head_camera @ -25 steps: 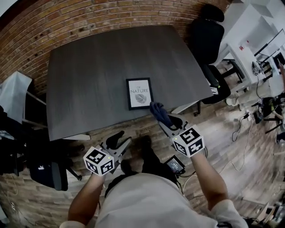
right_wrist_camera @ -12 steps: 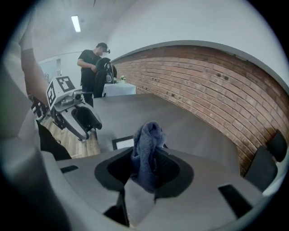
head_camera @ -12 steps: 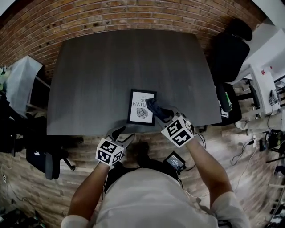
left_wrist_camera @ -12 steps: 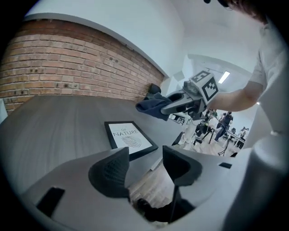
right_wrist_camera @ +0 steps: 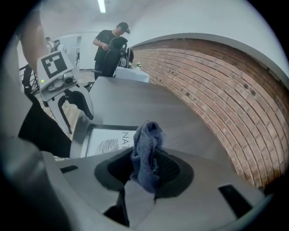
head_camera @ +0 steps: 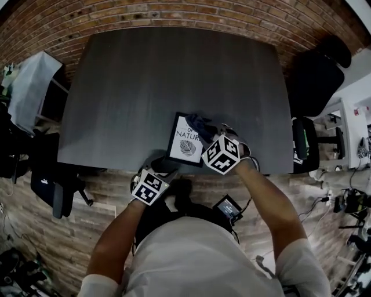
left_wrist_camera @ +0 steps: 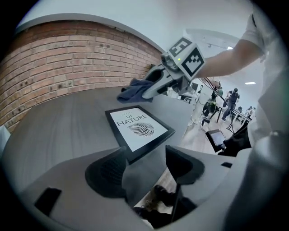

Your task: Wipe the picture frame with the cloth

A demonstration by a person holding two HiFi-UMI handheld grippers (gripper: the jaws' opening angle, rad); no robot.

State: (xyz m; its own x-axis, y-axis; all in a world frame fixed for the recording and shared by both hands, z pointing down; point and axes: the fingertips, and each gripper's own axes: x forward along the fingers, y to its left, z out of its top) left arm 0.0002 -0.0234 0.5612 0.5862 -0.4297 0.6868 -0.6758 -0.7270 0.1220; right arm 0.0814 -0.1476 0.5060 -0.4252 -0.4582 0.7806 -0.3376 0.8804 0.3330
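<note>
Dark blue cloth (head_camera: pixel 200 123), black picture frame (head_camera: pixel 186 142) with white print and dark leaf motif, dark grey wood-grain surface (head_camera: pixel 145 75), red-brown brick wall (head_camera: pixel 174 14).

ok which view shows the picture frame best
The left gripper view: the picture frame lies almost whole, its leaf print and lettering clear. The head view shows it small, a corner hidden by the cloth. The right gripper view shows only a strip behind the cloth.

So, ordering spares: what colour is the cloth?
Dark blue cloth; clearest in the right gripper view.
</note>
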